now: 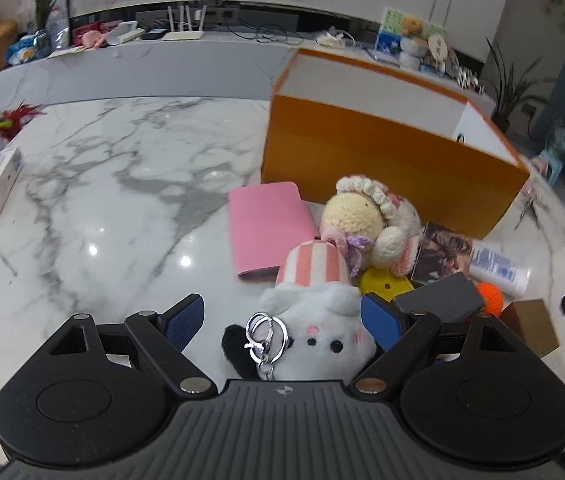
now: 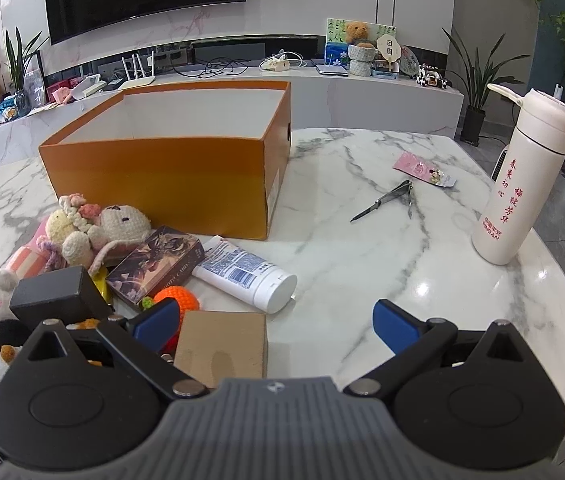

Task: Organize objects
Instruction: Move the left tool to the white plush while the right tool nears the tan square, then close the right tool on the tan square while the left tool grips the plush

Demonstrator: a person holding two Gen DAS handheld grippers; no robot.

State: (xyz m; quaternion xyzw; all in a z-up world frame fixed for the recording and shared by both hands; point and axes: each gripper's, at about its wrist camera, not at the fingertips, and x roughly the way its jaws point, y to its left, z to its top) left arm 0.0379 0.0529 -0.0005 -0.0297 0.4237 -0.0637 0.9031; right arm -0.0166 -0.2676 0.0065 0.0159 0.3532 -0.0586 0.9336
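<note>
White marble table point(image 2: 342, 220) with orange box point(image 2: 170, 176), tube point(image 2: 242, 276), bottle point(image 2: 522, 184), clippers point(image 2: 386, 200), plush toys point(image 1: 322, 332)

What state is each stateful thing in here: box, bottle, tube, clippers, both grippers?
orange box: open-topped, upright, no contents visible.
white bottle: upright, lid closed.
white tube: lying on its side, capped.
nail clippers: lever swung open, lying flat.
left gripper: open, fingers either side of the white plush keychain, not clamped.
right gripper: open, holding nothing, above the cardboard box.
</note>
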